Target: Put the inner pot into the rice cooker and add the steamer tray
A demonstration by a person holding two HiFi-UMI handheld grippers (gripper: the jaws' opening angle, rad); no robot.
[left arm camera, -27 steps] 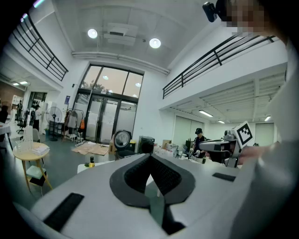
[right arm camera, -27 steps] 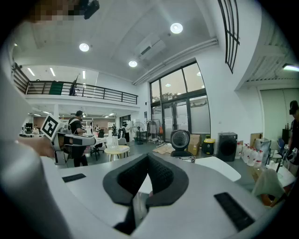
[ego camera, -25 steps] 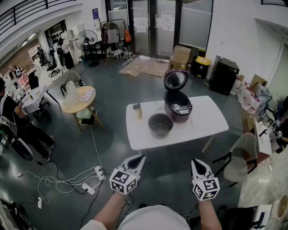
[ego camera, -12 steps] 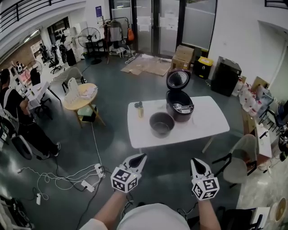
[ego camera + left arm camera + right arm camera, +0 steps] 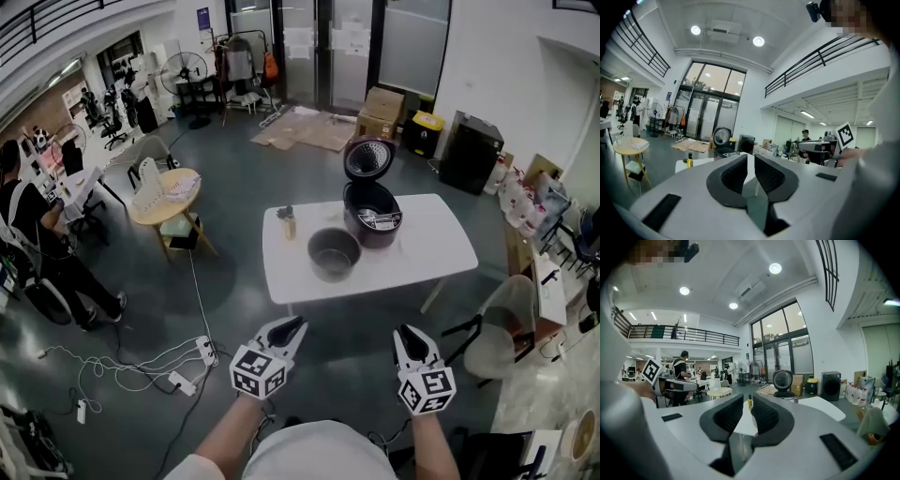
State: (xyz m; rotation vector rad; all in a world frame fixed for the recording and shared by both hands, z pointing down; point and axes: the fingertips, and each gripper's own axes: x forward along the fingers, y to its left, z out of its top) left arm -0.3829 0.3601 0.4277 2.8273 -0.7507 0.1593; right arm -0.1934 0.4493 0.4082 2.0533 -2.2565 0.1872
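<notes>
Glossy grey floor (image 5: pixel 234 202); white rectangular table (image 5: pixel 436 246) bears round metal inner pot (image 5: pixel 334 255)

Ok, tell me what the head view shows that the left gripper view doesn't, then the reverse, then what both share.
Only the head view: the inner pot standing beside the rice cooker, and power strips on the floor. Only the left gripper view: ceiling lights, and the left gripper seen along its jaws, which have just been opening, slightly apart with nothing between them. Both: the white table, the rice cooker with its lid raised, the small bottle and the round wooden table.
</notes>
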